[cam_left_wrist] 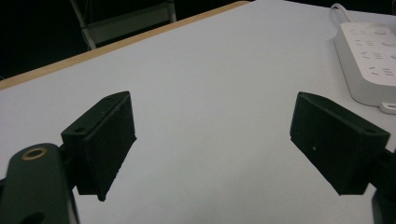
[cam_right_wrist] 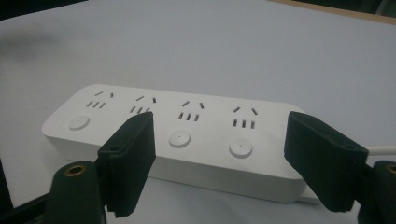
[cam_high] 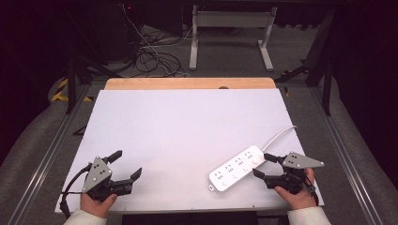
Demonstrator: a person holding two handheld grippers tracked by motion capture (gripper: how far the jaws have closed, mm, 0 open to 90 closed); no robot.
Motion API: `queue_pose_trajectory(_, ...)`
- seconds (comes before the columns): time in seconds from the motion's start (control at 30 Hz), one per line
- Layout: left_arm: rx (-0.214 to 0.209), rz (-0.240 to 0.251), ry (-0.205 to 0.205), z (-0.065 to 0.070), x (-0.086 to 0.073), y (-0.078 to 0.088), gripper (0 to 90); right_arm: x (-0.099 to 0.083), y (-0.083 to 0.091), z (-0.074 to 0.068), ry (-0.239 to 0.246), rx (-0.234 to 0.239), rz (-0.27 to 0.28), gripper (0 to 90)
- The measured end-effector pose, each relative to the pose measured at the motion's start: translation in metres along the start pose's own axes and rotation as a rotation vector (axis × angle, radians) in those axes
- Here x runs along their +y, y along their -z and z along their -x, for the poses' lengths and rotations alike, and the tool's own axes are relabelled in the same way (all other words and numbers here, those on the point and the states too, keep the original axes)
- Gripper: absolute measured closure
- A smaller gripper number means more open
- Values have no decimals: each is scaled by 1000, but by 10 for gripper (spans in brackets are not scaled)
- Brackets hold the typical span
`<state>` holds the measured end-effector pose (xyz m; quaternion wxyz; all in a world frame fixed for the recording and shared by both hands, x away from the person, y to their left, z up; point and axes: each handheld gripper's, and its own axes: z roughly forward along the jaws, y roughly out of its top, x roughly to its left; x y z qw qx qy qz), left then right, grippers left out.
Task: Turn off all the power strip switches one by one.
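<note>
The white power strip [cam_high: 237, 168] lies flat on the bench [cam_high: 187, 122] near its right front corner, set at a slant, with its white cable [cam_high: 279, 136] running off toward the right edge. It has four socket groups and a round button under each. The right tool [cam_high: 264, 165] sits just beside the strip's cable end, its jaws wide apart and gripping nothing; in the right gripper view they stand in front of the strip's long side without touching it. The left tool [cam_high: 126, 164] rests near the left front corner, well apart from the strip, jaws spread wide over bare bench, holding nothing.
</note>
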<state>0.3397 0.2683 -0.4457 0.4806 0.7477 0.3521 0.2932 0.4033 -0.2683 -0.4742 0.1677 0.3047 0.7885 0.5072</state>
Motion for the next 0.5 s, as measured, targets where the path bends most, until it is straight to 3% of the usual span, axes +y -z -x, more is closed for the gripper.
queue_pose_trajectory(0.5, 3, -6, -31, 3, -1, -2, 141, 3, 0, -5, 56, -26, 4, 261)
